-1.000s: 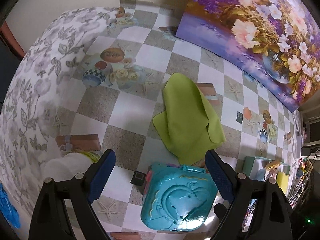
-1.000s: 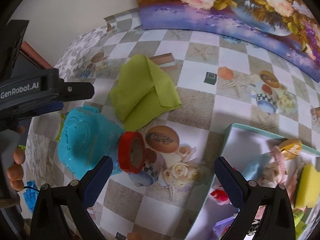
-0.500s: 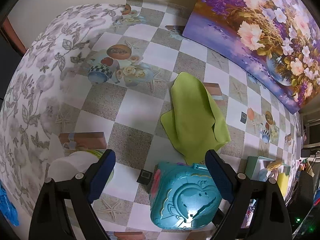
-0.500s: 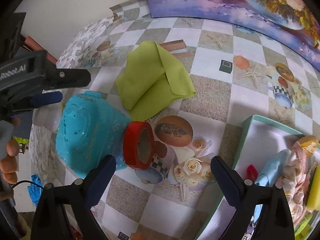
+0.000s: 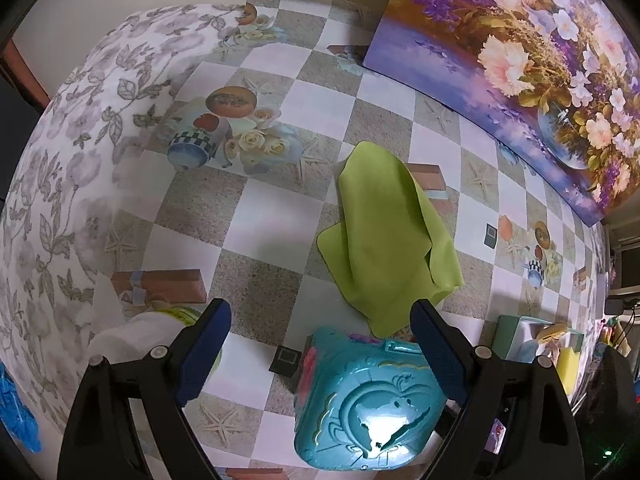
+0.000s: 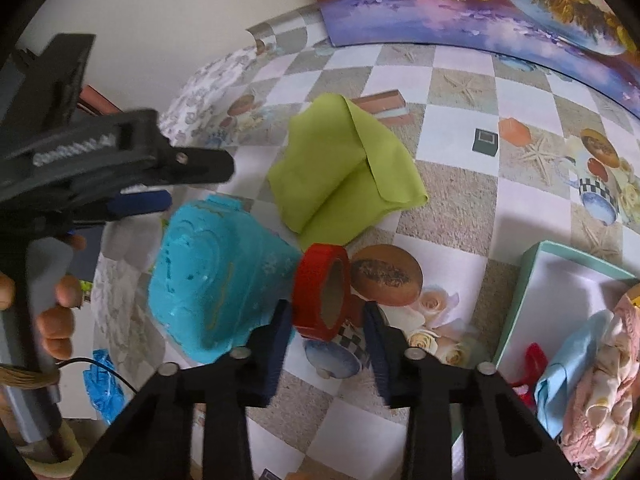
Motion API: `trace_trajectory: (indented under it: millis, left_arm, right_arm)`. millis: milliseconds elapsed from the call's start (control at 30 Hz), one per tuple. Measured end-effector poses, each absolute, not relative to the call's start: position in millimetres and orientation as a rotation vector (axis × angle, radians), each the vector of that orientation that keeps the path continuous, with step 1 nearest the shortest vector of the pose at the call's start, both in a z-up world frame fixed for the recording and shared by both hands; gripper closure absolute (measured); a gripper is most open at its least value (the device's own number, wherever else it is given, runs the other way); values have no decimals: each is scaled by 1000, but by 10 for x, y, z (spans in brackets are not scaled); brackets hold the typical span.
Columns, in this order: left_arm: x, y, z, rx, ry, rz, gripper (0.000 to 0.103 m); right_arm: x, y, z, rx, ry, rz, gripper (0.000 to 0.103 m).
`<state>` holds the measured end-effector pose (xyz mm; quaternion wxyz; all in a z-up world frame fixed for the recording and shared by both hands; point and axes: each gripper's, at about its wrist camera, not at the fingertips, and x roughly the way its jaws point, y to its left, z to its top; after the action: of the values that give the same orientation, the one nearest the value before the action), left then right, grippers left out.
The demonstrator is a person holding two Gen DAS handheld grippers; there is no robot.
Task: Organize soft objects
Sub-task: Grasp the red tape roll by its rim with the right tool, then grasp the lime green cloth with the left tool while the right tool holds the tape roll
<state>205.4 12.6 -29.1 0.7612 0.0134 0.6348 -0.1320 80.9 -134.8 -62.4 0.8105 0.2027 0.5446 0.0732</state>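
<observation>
Green cloth (image 5: 390, 240): folded loosely, lying flat on your checkered tablecloth (image 5: 256, 216), just beyond the teal toy case (image 5: 368, 396). Red tape roll (image 6: 322, 290): standing on edge against the case. Your right gripper (image 6: 326, 340): partly closed, fingers either side of the roll's lower edge; whether they touch it, you cannot tell. Your left gripper (image 5: 320, 348): wide open, holding nothing, above the case's near side. Teal box (image 6: 536, 280): at your right, holding pink and pale blue fabric. Flower painting (image 5: 520, 52): along the table's far edge.
</observation>
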Motion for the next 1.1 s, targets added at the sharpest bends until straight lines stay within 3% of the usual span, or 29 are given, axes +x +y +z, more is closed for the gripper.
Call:
trace_trajectory:
  millis: [133, 833, 933, 1000, 1100]
  left_arm:
    - [2045, 105, -296, 28, 1383, -293, 12]
    - [2060, 9, -213, 82, 1361, -290, 12]
    - [2113, -38, -253, 120, 1371, -273, 12]
    - [2159, -44, -287, 131, 1383, -256, 12]
    - [2194, -43, -310, 140, 1386, -244, 12]
  right_arm:
    - [799, -1397, -599, 446, 1146, 155, 75]
    - [846, -1646, -603, 410, 1165, 34, 74]
    - [875, -1569, -636, 371, 1176, 38, 70]
    - [893, -1519, -675, 340, 1190, 43, 59]
    - [907, -1497, -717, 311, 1202, 18, 58]
